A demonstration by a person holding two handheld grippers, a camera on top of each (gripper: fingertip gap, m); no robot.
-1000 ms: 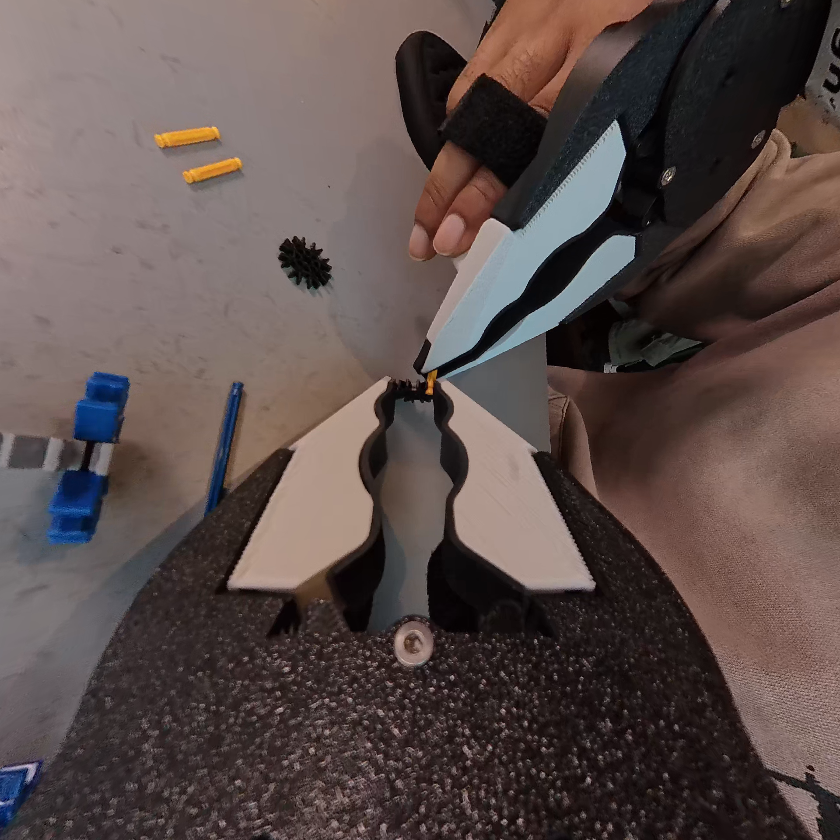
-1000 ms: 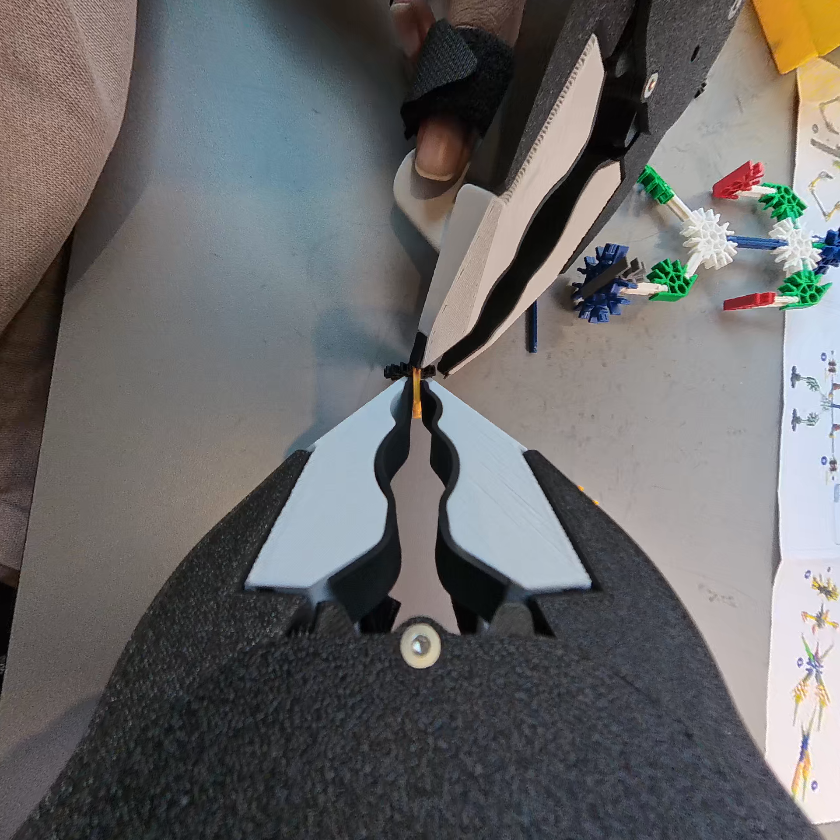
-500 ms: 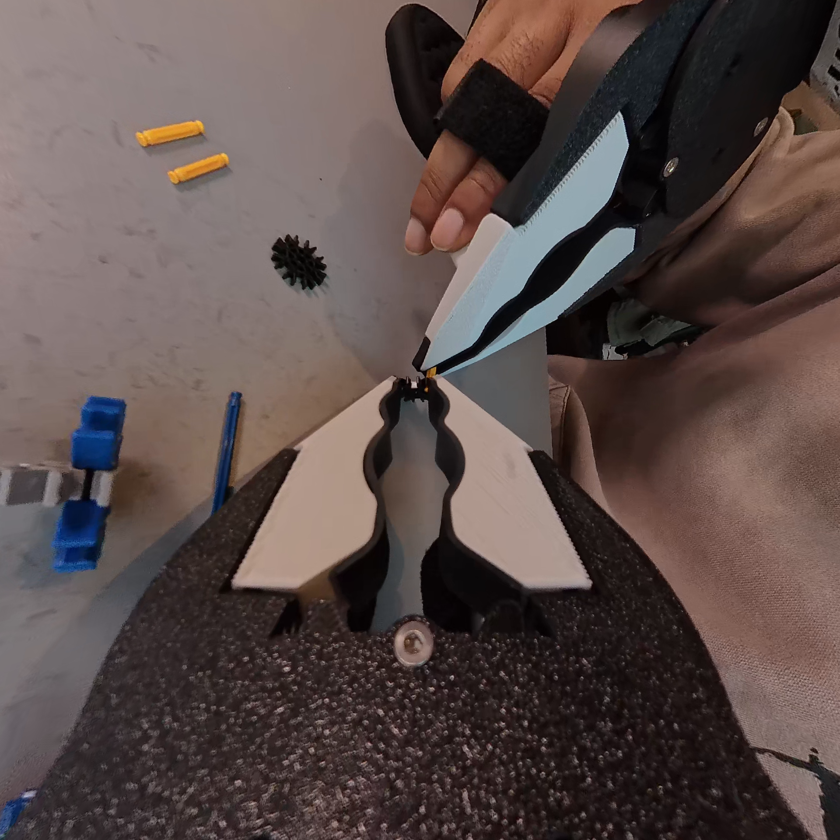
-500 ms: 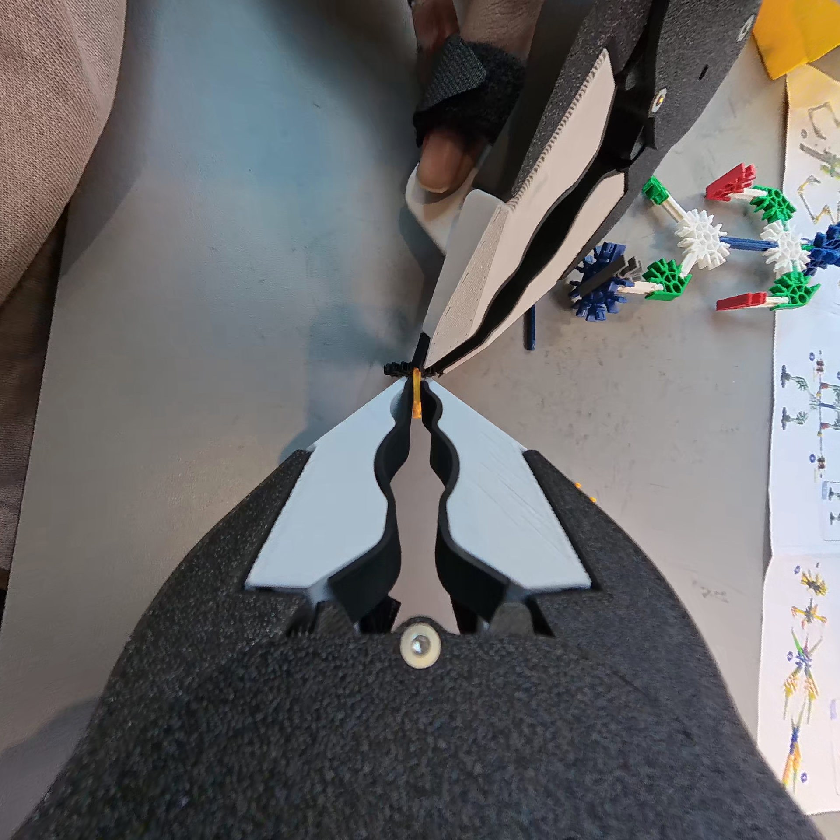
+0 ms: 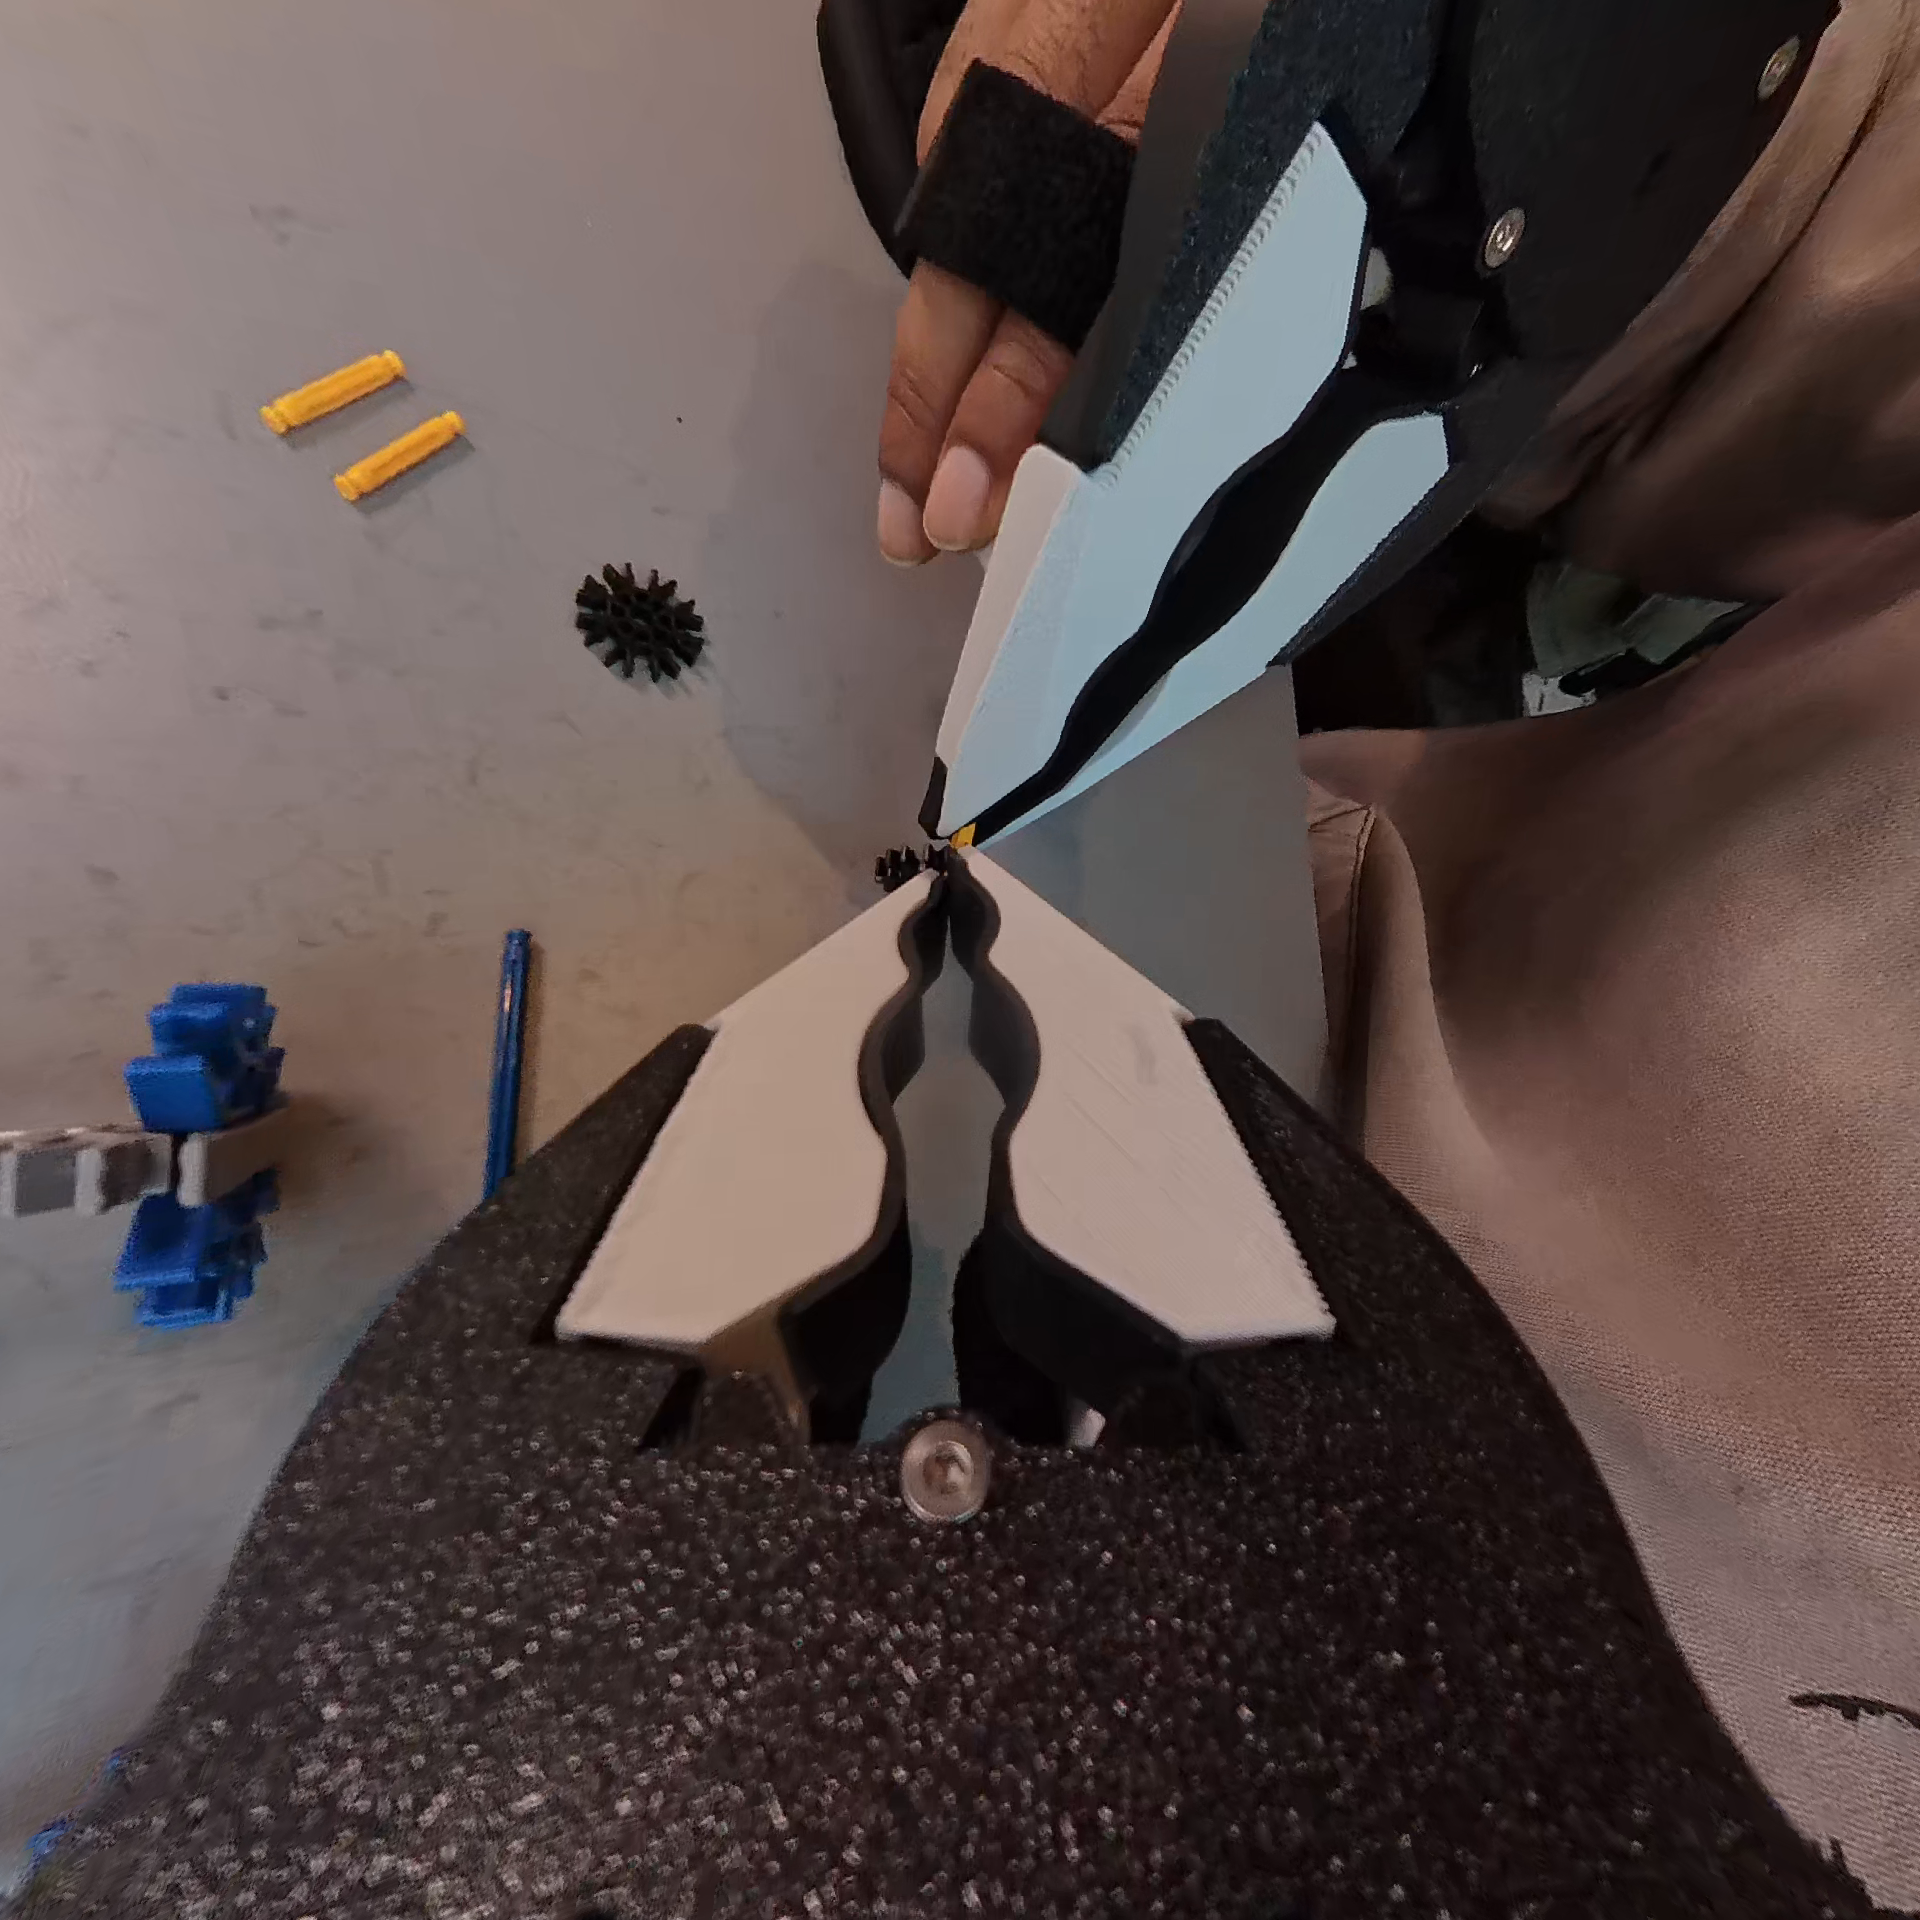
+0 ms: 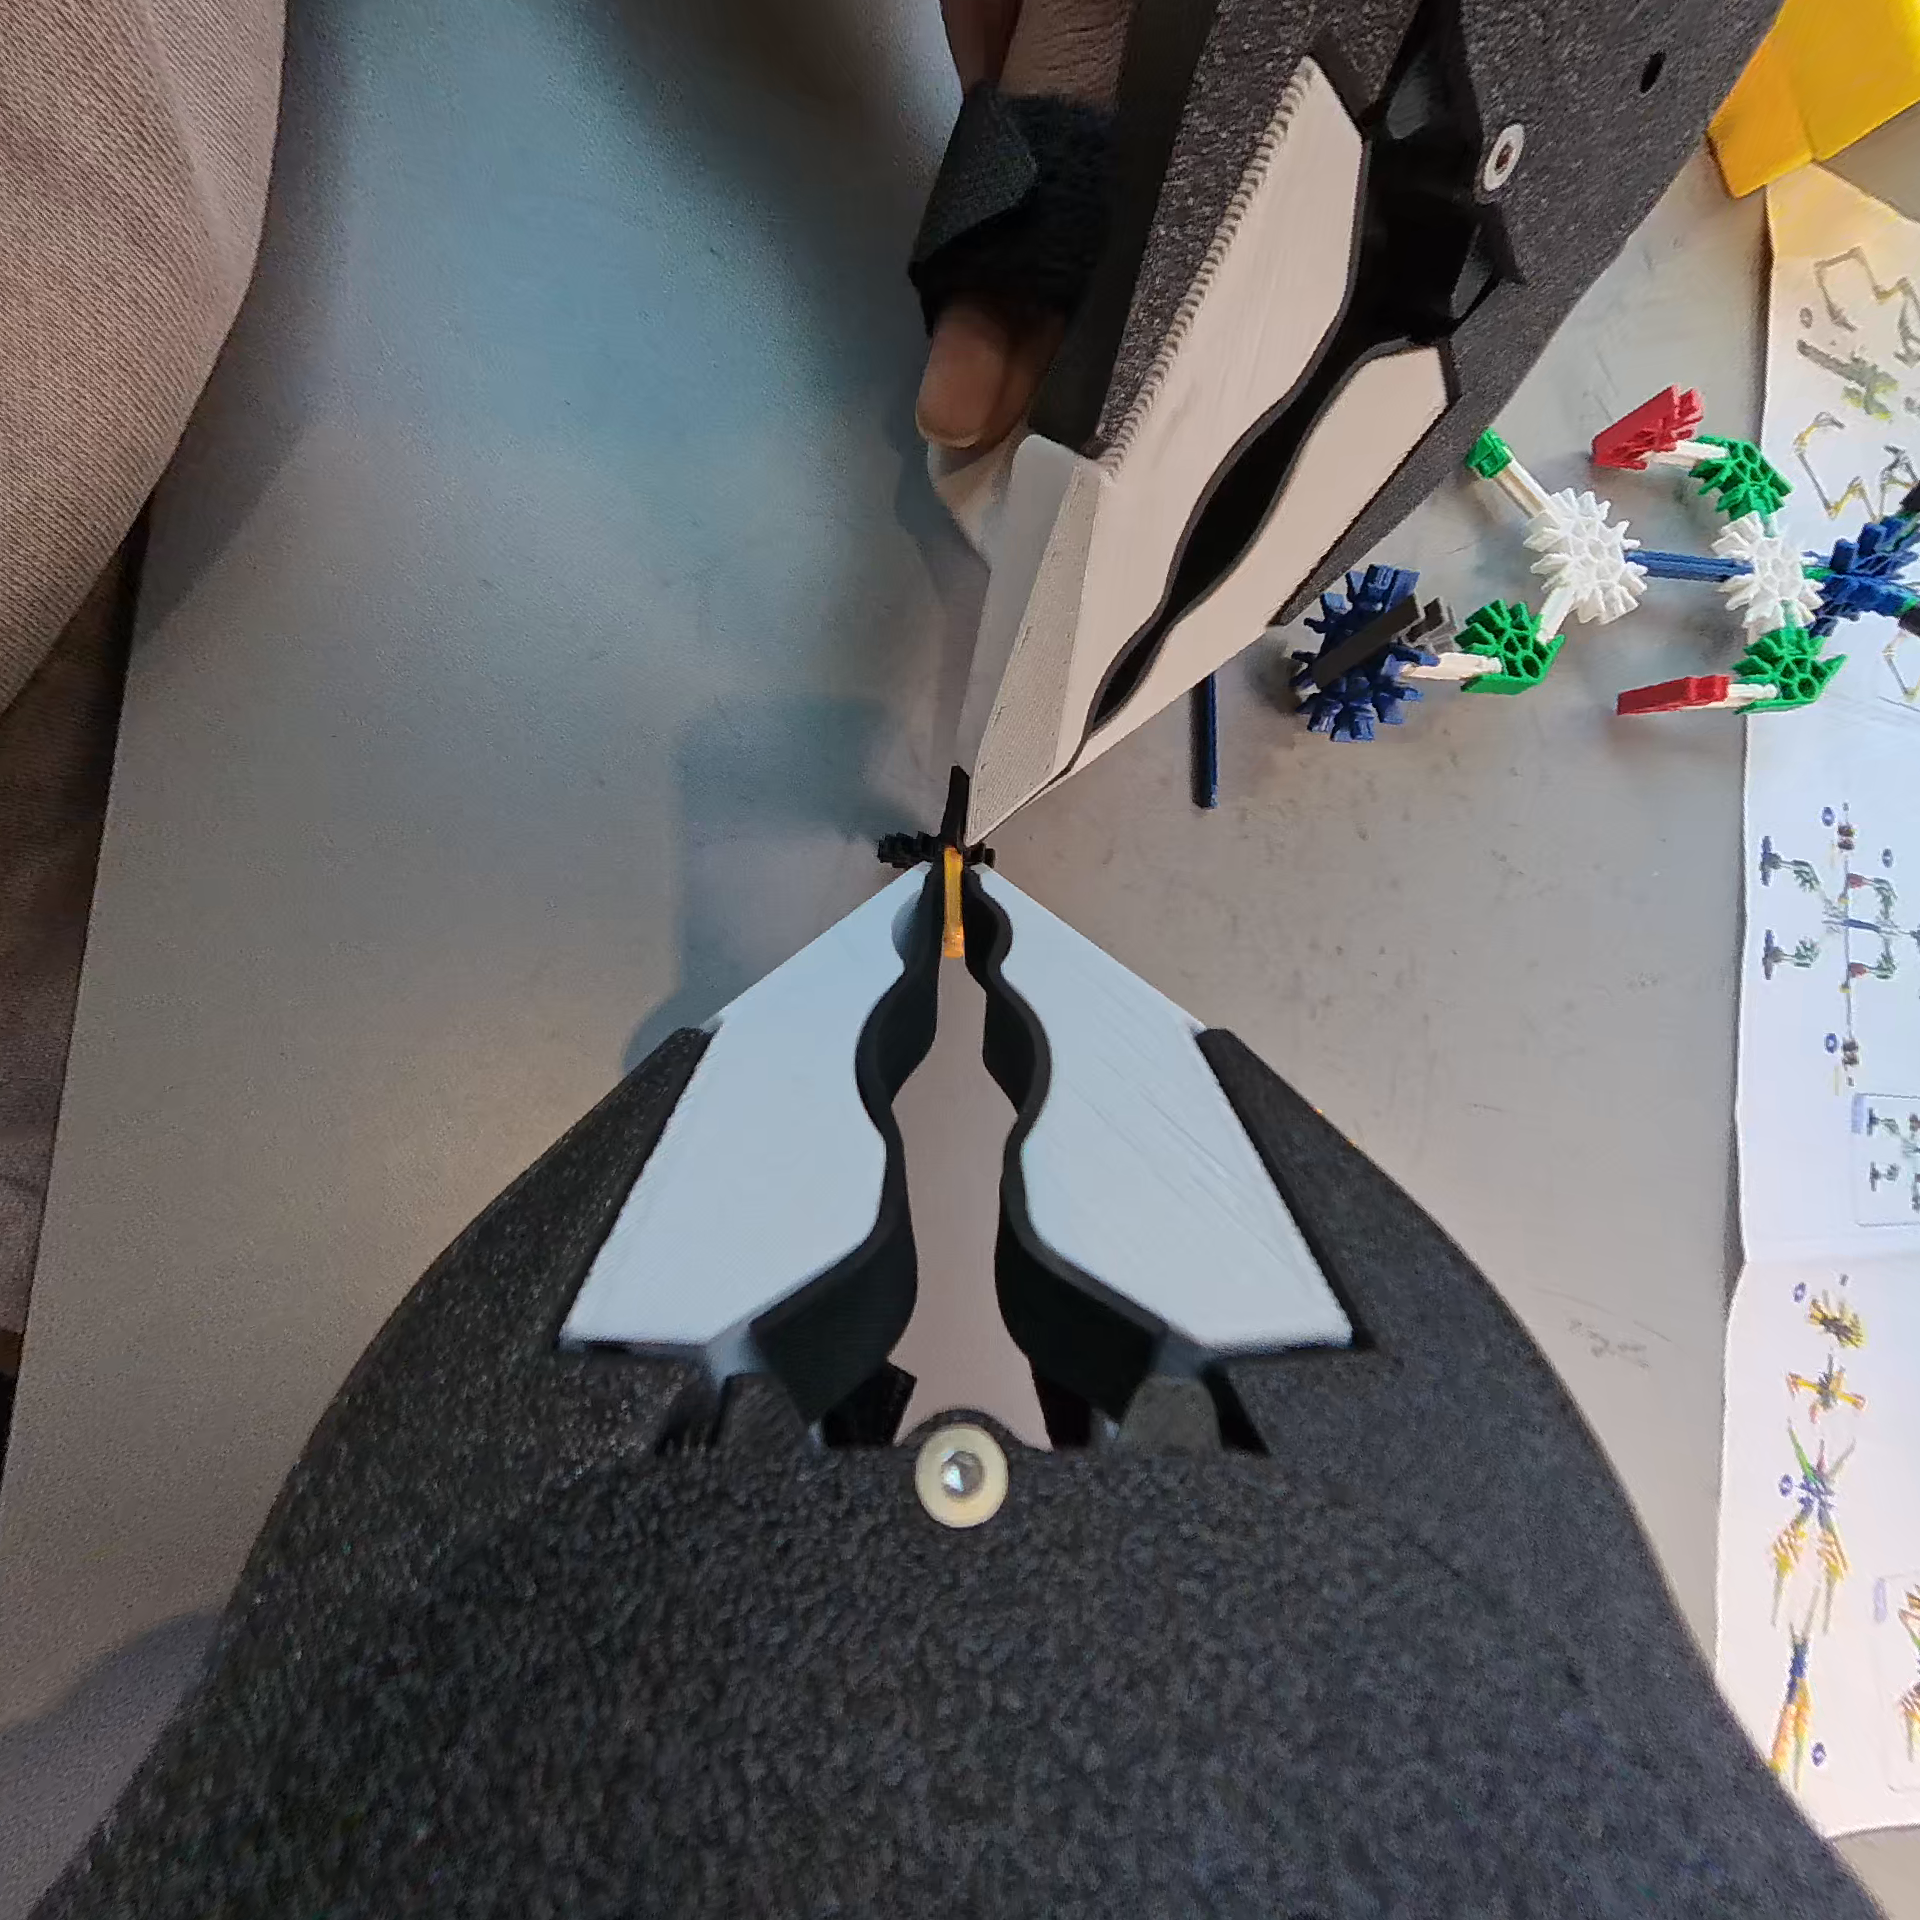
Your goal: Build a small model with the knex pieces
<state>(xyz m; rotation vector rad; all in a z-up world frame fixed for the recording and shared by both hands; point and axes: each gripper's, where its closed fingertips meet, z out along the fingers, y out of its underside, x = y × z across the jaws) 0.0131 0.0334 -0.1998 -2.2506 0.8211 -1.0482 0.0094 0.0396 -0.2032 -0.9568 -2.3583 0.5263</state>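
Left gripper (image 5: 943,878) — fingers pressed together on a small black toothed wheel (image 5: 906,862), gripped at the very tips. Right gripper (image 6: 951,883) — clamped on a short yellow rod (image 6: 952,906) that runs lengthwise between its fingertips. The rod's far end meets the black toothed wheel (image 6: 914,850), so the two grippers sit tip to tip above the table (image 5: 312,779). A hand (image 5: 987,343) with a black strap over one finger backs the right gripper (image 5: 961,826) in the left wrist view.

No containers visible.

Table: grey, matte, scuffed and faintly stained. Taking the held wheel as the landmark: a second black toothed wheel (image 5: 639,621) lies flat to its upper left; two loose yellow rods (image 5: 364,426) lie farther out the same way, side by side, not touching. A thin blue rod (image 5: 507,1060) lies to the lower left, with a blue block piece on a grey strip (image 5: 197,1153) beyond it. In the right wrist view, a built assembly of white, green, red and dark blue toothed pieces (image 6: 1621,582) sits to the wheel's upper right, a printed paper sheet (image 6: 1829,1039) at the right edge, a yellow object (image 6: 1808,114) in the top corner.

Gripper fingers: pale ridged plastic with black wavy liners; bodies coarse black grain.
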